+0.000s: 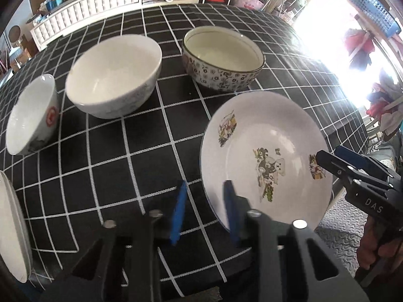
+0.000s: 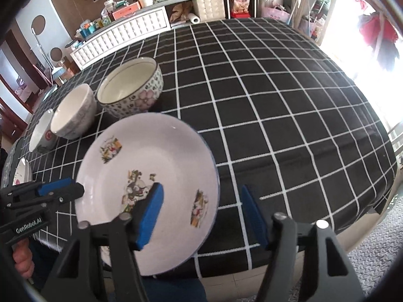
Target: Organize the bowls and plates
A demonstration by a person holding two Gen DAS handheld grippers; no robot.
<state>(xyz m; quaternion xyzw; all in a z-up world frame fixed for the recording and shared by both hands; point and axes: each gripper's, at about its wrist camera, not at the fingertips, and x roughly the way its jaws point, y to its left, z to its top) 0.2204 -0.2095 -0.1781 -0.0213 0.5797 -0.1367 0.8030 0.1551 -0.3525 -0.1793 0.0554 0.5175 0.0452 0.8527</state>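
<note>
A white plate with cartoon prints (image 1: 267, 151) (image 2: 156, 176) is held tilted above the near table edge. My left gripper (image 1: 205, 211) (image 2: 63, 190) straddles the plate's left rim, one blue pad on top and one underneath, with a gap left. My right gripper (image 2: 204, 216) (image 1: 325, 161) is open around the plate's right rim, one pad over it, one outside. Three bowls sit in a row behind: a floral bowl (image 1: 221, 58) (image 2: 131, 85), a plain white bowl (image 1: 113, 75) (image 2: 73, 110) and a small bowl with a red mark (image 1: 31, 115) (image 2: 41, 130).
The table has a black cloth with a white grid (image 2: 277, 100). Another white plate (image 1: 12, 226) (image 2: 21, 173) lies at the near left edge. A white cabinet with clutter (image 1: 88, 7) stands beyond the table. Grey floor matting (image 2: 372, 246) lies to the right.
</note>
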